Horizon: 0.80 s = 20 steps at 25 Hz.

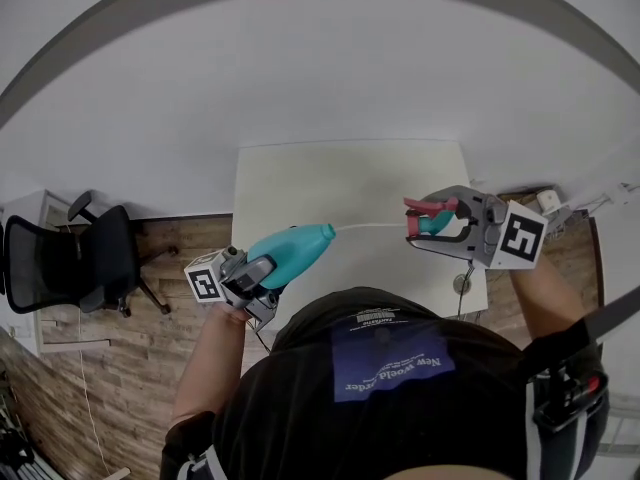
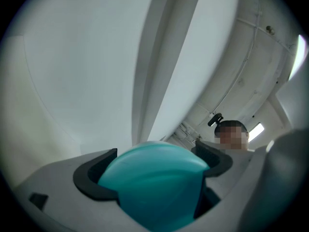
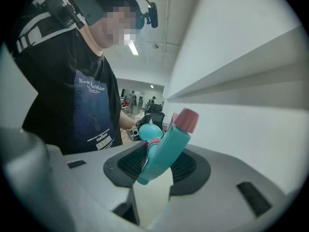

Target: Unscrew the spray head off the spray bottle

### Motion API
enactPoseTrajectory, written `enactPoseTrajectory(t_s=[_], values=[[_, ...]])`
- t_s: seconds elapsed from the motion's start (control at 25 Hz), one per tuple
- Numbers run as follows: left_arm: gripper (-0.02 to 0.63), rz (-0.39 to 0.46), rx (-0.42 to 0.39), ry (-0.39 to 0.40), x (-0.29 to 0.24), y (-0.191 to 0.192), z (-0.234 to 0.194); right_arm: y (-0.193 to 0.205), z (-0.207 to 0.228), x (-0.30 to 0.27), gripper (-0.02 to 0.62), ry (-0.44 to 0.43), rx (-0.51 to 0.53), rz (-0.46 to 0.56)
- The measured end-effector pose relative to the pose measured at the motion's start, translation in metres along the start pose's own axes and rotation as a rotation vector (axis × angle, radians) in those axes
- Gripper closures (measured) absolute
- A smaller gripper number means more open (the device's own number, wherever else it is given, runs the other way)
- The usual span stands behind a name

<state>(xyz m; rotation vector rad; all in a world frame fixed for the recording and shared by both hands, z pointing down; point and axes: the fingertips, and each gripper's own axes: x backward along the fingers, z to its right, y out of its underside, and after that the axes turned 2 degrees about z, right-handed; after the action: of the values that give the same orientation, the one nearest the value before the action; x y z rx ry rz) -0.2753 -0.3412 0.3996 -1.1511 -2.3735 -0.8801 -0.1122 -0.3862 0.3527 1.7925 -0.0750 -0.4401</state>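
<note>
In the head view my left gripper [image 1: 258, 276] is shut on the body of a teal spray bottle [image 1: 292, 251], which lies tilted with its neck pointing right. In the left gripper view the bottle [image 2: 154, 182] fills the space between the dark pads [image 2: 91, 175]. My right gripper [image 1: 440, 230] is shut on the teal spray head [image 1: 432, 220] with its pink trigger and nozzle, well apart from the bottle neck. A thin white dip tube [image 1: 370, 226] runs between the neck and the head. The right gripper view shows the spray head [image 3: 166, 151] clamped in my right gripper [image 3: 157, 168], with the bottle [image 3: 149, 132] far behind.
A white table [image 1: 350, 178] lies below both grippers, against a white wall. A black office chair [image 1: 70, 263] stands on the wooden floor [image 1: 170, 243] at the left. Cables and a socket [image 1: 548, 203] sit at the table's right. The person's black shirt [image 1: 390, 388] fills the lower middle.
</note>
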Motion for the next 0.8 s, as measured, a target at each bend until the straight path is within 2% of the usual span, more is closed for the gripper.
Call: enactPoseTrajectory(t_s=[0.24,0.4,0.8], values=[[0.086,0.118,-0.041,0.021,0.014,-0.021,0.001,0.006,0.012,0.016,0.466,0.066,-0.083,0.057],[0.086,0.193,-0.076,0.020,0.017,-0.035,0.003,0.006,0.022,0.022,0.466,0.120,-0.115,0.136],[0.085,0.312,-0.193,0.005,0.022,-0.051,0.006,0.027,0.053,0.029,0.466,0.245,-0.398,0.291]])
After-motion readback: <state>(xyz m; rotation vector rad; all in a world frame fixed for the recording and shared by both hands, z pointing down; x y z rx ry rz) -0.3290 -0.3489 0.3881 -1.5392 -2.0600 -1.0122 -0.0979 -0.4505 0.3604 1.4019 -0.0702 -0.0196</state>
